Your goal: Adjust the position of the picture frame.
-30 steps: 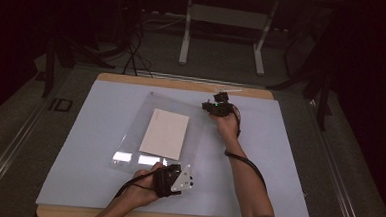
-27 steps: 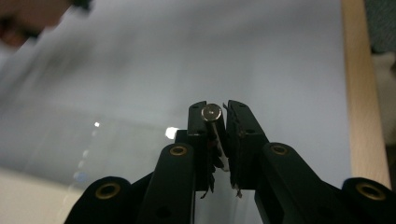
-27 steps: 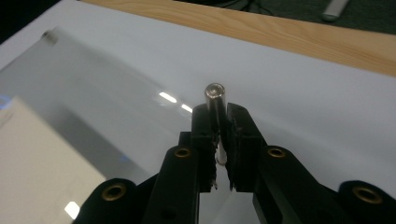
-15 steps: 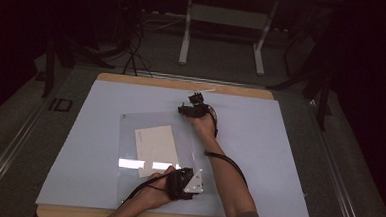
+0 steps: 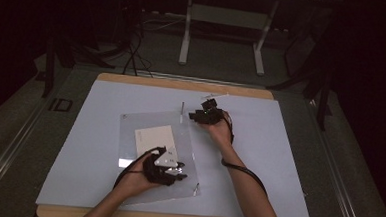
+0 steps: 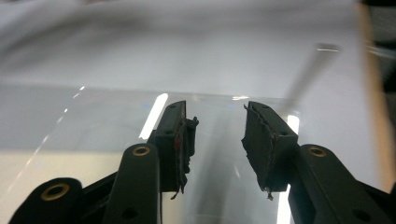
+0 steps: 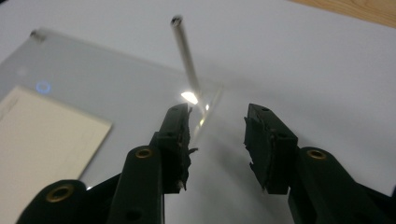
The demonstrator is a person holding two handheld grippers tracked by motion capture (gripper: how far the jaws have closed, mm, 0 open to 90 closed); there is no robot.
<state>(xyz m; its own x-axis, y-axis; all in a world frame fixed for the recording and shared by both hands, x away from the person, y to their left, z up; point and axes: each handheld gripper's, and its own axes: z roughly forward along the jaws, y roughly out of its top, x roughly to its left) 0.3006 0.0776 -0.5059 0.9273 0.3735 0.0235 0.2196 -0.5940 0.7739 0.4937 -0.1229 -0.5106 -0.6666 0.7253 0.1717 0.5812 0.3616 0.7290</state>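
A clear acrylic sheet [image 5: 153, 151] lies flat a little left of the middle of the high view, on the pale mat covering the table [image 5: 288, 158], with a cream card [image 5: 152, 138] seemingly under or inside it; thin metal posts stand at its corners, one post [image 7: 186, 56] rising toward the top centre of the right gripper view. The left tool [image 5: 165, 169] sits at the lower centre of the high view over the sheet's near edge, its jaws apart and gripping nothing, the sheet's edge crossing just beyond them in the left gripper view [image 6: 217, 140]; the right tool [image 7: 217, 142] is at the sheet's far right corner, jaws likewise apart and empty, straddling the glinting edge near the post. Judging from this, the risk is a poor bite: the sheet is thin, slick and flat on the mat, so closing jaws may skid over the edge, push the sheet sideways, or knock the post; uneven lifting could let the card slide.
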